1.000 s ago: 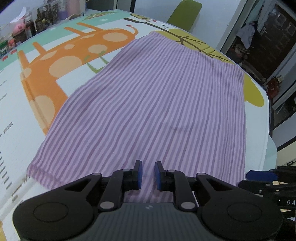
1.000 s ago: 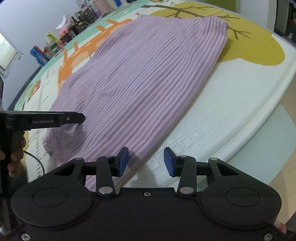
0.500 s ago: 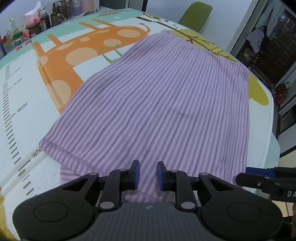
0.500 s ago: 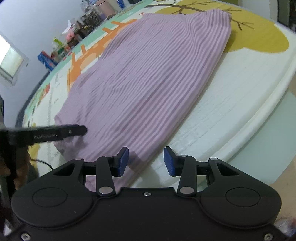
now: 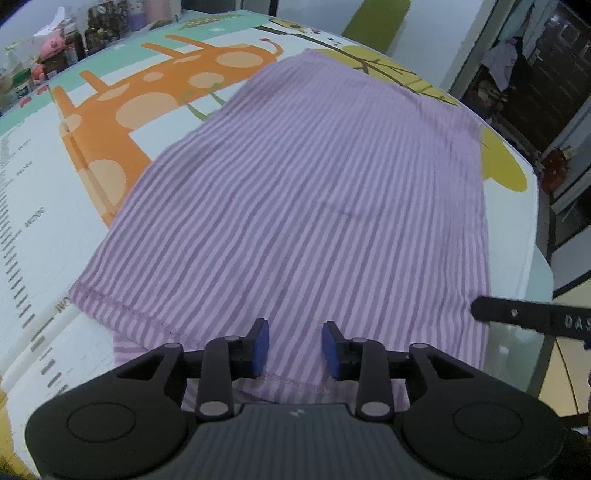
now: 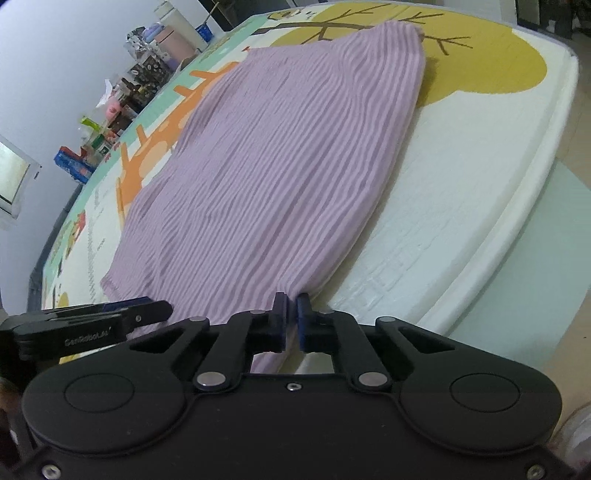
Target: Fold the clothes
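A purple-and-white striped garment (image 5: 314, 184) lies flat on a printed play mat (image 5: 44, 206), its stitched hem nearest to me. My left gripper (image 5: 294, 347) hovers over the near hem; its jaws are opening, the cloth lies under the gap and the pads do not press on it. In the right wrist view the same garment (image 6: 288, 166) runs away from me. My right gripper (image 6: 290, 310) is shut on its near right edge, which puckers at the pads. The left gripper's black finger (image 6: 110, 317) shows at the left.
The mat (image 6: 461, 184) bears an orange giraffe (image 5: 110, 110) and a yellow tree (image 6: 480, 59). Bottles and boxes (image 6: 122, 103) crowd its far left side. A green chair (image 5: 376, 18) stands beyond the table, and the mat's rounded white edge (image 6: 532, 177) drops off at the right.
My right gripper's jaws have closed onto the garment's near right edge and the gripper has rolled a little. The left gripper's jaws have spread wider over the hem.
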`<action>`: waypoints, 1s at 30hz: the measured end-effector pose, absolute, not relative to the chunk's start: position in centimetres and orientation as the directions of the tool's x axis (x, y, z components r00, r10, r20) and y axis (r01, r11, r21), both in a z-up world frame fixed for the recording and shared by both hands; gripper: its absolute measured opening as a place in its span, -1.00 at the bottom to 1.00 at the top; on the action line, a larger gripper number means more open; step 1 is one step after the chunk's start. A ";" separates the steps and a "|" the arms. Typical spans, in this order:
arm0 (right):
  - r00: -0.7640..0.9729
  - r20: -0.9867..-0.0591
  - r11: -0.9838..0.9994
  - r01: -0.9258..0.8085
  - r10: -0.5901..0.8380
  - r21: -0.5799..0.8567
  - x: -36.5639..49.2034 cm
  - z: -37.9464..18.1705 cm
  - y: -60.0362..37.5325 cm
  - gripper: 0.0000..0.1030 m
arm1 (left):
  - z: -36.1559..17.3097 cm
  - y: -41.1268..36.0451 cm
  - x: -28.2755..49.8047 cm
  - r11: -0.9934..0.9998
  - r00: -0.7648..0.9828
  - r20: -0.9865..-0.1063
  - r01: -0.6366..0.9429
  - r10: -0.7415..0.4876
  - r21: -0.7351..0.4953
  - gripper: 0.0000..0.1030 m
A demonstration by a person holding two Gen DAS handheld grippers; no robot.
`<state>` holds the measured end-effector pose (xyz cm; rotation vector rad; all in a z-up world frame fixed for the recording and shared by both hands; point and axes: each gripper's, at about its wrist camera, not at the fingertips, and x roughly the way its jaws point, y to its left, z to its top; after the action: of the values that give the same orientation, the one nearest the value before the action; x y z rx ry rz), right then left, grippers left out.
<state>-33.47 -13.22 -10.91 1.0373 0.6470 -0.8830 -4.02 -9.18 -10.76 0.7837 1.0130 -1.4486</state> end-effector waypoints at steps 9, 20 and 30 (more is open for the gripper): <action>0.431 -0.835 0.223 0.901 -0.343 0.373 -35.5 -10.6 -15.8 -0.92 | -10.9 -9.0 -6.7 -0.064 -0.259 -0.894 0.965 -0.365 -0.254 -0.22; 0.311 -0.842 0.234 0.945 -0.441 0.227 -37.8 -9.6 -21.0 -0.98 | -11.2 -9.4 -9.7 -0.076 -0.362 -0.857 0.930 -0.367 -0.360 -0.15; 0.370 -0.807 0.256 0.926 -0.461 0.278 -40.8 -8.6 -21.6 -0.75 | -11.3 -9.7 -9.0 0.001 -0.385 -0.840 0.909 -0.382 -0.417 -0.06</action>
<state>-40.85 -21.62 -8.62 0.8465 0.6644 -1.0405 -9.00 -9.71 -11.26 0.6272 1.2375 -1.5970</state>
